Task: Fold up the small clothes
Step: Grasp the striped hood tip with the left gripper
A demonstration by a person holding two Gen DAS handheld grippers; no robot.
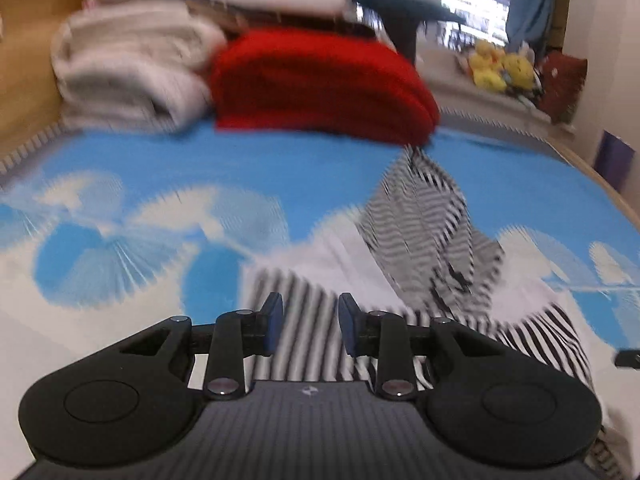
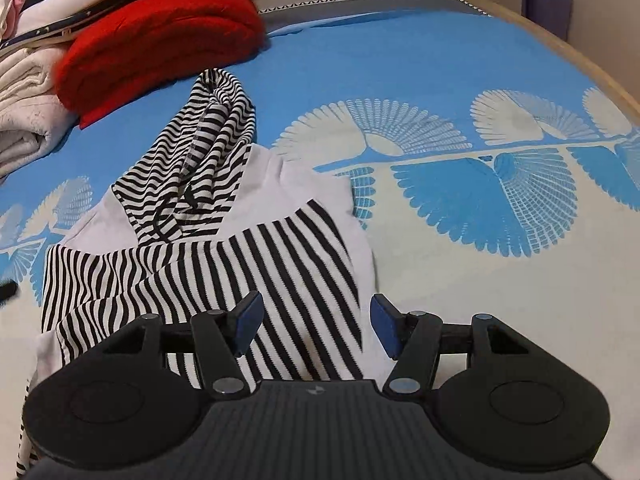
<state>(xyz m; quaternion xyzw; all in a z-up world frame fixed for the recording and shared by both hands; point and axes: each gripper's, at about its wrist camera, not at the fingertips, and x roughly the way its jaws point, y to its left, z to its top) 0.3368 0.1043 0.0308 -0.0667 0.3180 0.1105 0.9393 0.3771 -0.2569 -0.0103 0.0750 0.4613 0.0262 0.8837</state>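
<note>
A small black-and-white striped garment with white panels (image 2: 224, 240) lies partly folded on the blue and white patterned bedspread (image 2: 440, 80); its striped hood (image 2: 216, 128) points away from me. It also shows, blurred, in the left wrist view (image 1: 420, 232). My right gripper (image 2: 314, 326) is open and empty just above the garment's near striped edge. My left gripper (image 1: 310, 324) is open and empty over the garment's striped near part. A dark tip (image 1: 628, 358) at the right edge of the left wrist view may be the other gripper.
A folded red garment (image 2: 160, 36) and a stack of white folded cloth (image 2: 28, 112) lie at the bed's far left. The wooden bed edge (image 2: 580, 60) curves along the right. Yellow plush toys (image 1: 500, 66) sit on a far ledge.
</note>
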